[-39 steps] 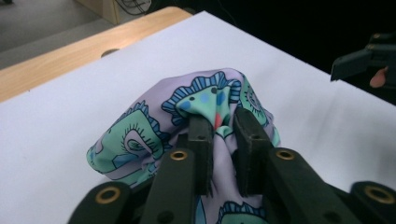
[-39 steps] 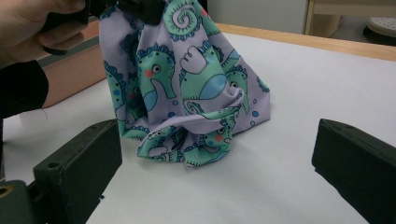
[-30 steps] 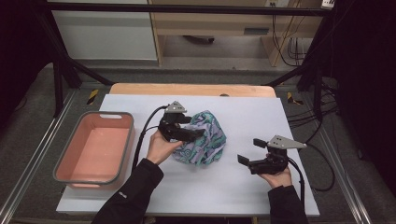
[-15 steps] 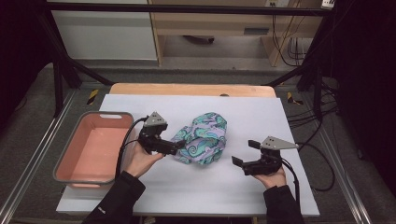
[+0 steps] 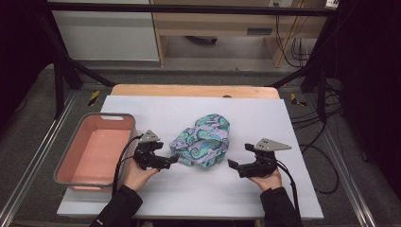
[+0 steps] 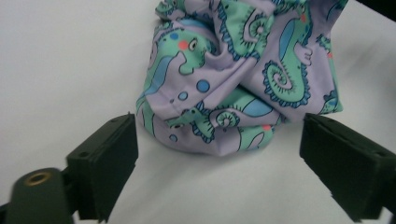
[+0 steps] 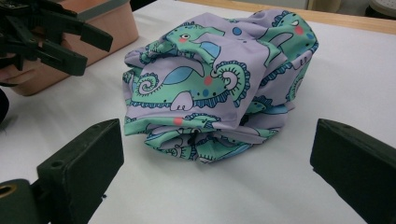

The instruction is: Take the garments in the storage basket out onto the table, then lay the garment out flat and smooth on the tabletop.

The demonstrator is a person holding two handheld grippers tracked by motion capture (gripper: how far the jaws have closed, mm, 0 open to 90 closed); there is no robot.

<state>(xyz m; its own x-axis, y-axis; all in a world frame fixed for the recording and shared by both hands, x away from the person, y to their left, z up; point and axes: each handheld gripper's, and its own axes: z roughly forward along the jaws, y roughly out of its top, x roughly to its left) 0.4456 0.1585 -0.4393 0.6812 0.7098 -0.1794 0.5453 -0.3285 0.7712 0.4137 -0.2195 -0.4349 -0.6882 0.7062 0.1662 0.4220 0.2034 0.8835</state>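
A crumpled cloth (image 5: 204,140) with a purple and green seahorse print lies bunched in the middle of the white table (image 5: 265,118). My left gripper (image 5: 171,161) sits just left of the cloth (image 6: 233,84), open, jaws spread wide with nothing between them. To the right of the cloth (image 7: 215,88), my right gripper (image 5: 235,166) is open too and points at it from a short distance. Neither gripper touches the fabric. The left gripper (image 7: 79,46) also appears at the far left of the right gripper view.
A pink bin (image 5: 75,165) with a grey rim stands at the table's left edge, empty, close behind my left hand. A wooden strip (image 5: 194,91) runs along the table's far edge. Cables (image 5: 312,156) trail off the right side.
My left gripper let go of the cloth and drew back left and toward the near edge, now open. The cloth settled into a heap. The right gripper edged slightly left.
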